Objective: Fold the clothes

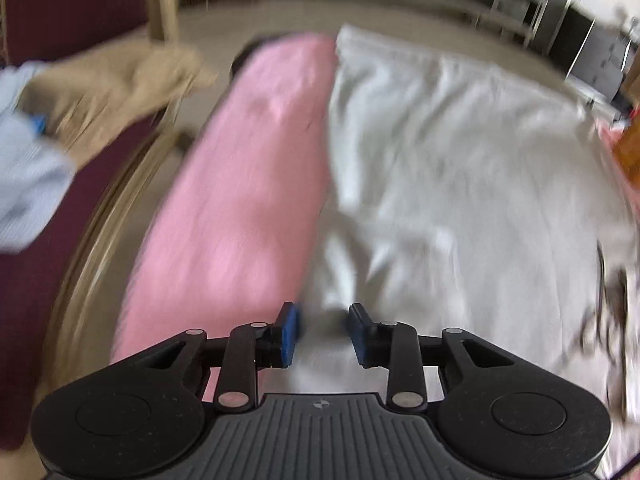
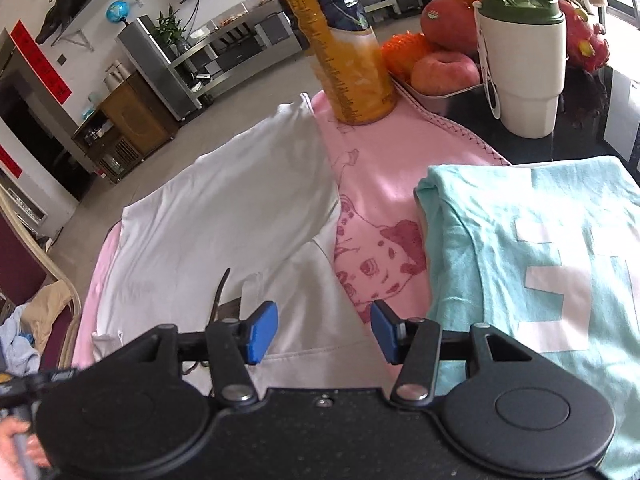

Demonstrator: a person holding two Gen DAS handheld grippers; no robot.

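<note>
A white garment (image 2: pixel 224 220) lies spread on a pink cloth (image 2: pixel 372 184) that covers the table; it also shows, blurred, in the left wrist view (image 1: pixel 440 160), beside the pink cloth (image 1: pixel 240 184). A folded teal shirt (image 2: pixel 532 248) with white letters lies to its right. My left gripper (image 1: pixel 323 330) is open and empty, low over the white garment's near edge. My right gripper (image 2: pixel 324 330) is open and empty, just above the white garment's near right hem.
An orange drink bottle (image 2: pixel 348 40), a white cup with a green lid (image 2: pixel 524 64) and a tray of fruit (image 2: pixel 444 60) stand at the table's far side. A chair (image 1: pixel 36 300) at the left holds beige and light blue clothes (image 1: pixel 100 92).
</note>
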